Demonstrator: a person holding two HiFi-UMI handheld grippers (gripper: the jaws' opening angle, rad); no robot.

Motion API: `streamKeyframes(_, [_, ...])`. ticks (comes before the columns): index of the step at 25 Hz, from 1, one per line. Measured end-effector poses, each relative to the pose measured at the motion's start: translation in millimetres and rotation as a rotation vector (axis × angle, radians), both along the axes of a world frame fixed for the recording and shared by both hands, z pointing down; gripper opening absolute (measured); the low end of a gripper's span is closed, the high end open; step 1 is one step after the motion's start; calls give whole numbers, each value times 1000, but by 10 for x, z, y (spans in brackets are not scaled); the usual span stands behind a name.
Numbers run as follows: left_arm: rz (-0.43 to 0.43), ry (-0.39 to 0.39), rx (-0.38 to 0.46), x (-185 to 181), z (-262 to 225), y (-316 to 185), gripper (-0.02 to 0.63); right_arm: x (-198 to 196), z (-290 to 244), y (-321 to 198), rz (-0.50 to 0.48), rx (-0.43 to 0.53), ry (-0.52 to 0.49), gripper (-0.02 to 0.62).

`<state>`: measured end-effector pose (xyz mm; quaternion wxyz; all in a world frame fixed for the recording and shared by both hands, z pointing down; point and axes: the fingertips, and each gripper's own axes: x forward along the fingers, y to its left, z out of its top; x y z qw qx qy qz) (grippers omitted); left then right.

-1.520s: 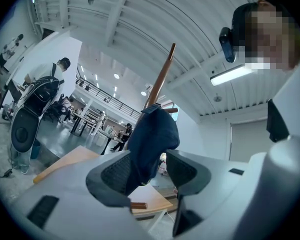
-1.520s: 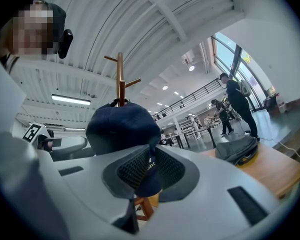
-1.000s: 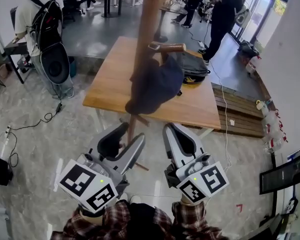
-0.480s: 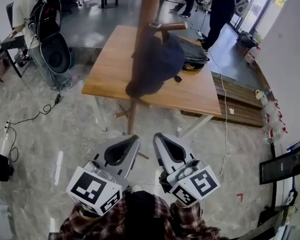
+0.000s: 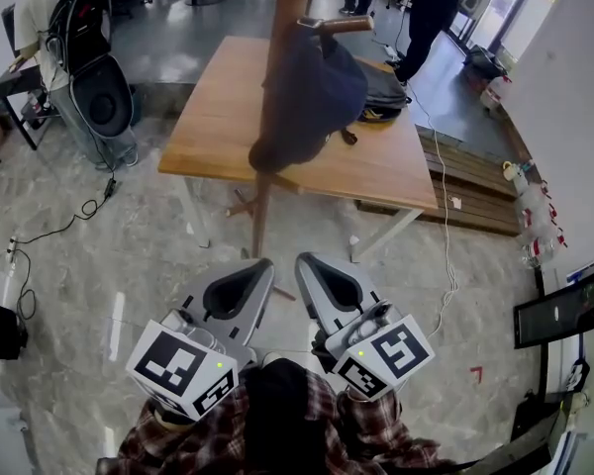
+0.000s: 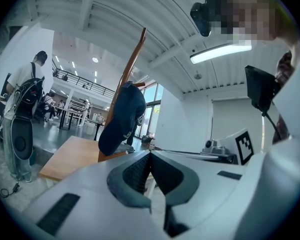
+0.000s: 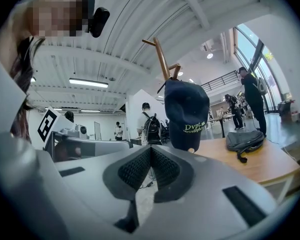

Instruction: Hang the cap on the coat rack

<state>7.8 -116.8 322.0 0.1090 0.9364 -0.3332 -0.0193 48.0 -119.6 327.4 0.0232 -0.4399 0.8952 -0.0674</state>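
Both hands are held low and close to the body, plaid sleeves (image 5: pixel 361 433) side by side, each gripper pointing level and outward toward twelve o'clock. The left gripper (image 5: pixel 262 263) has its jaws pressed together with nothing between them; they have just been closing. The right gripper (image 5: pixel 302 258) is likewise pressed together and empty, its tip just beside the left one. The dark navy baseball cap with green lettering (image 5: pixel 312 97) hangs on a short wooden peg (image 5: pixel 337 25) of the tall brown wooden coat rack pole (image 5: pixel 277 57), at twelve o'clock from the grippers and well apart from them, its bill pointing down. Behind the pole stands a rectangular light wooden table (image 5: pixel 218 117), with a black bag (image 5: pixel 388 89) lying on it at about two o'clock from the cap. Against the view a second ago, the left jaws were then spread wide and are now shut, both grippers sit lower and nearer the person, and the cap hangs on the same peg, unchanged.
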Motion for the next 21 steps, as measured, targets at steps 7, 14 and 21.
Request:
streamKeyframes(7, [15,48,-31,-93,22,-23,11,-80,27,-35,-9,-6,2,11])
streamKeyframes(14, [15,65,-56,-187,91,-86,11,-152,49,-78,-12,-5,10,11])
streamKeyframes(21, [13,61,-48,-245,93,-119,11,-190,95,-117,-1,-18,-12,11])
